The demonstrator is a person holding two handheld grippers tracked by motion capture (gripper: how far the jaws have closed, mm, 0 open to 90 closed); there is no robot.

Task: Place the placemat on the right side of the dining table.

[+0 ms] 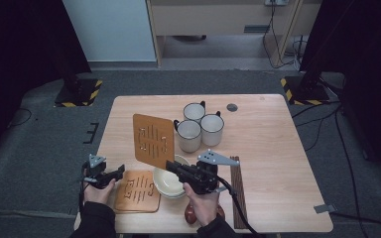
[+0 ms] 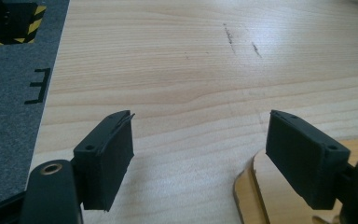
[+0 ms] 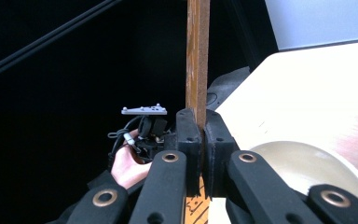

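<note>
My right gripper is shut on the lower corner of a thin brown wooden mat and holds it upright above the table. In the right gripper view the mat stands edge-on between the closed jaws of that gripper. A second brown mat lies flat near the table's front left. My left gripper hovers just left of that flat mat, open and holding nothing. In the left gripper view the open left gripper faces bare tabletop, with the flat mat's edge under its right jaw.
A cream bowl sits between the flat mat and my right hand. Three white mugs stand clustered behind it. Dark chopsticks lie to the right, and a reddish object shows under my right hand. The table's left edge is close to my left gripper.
</note>
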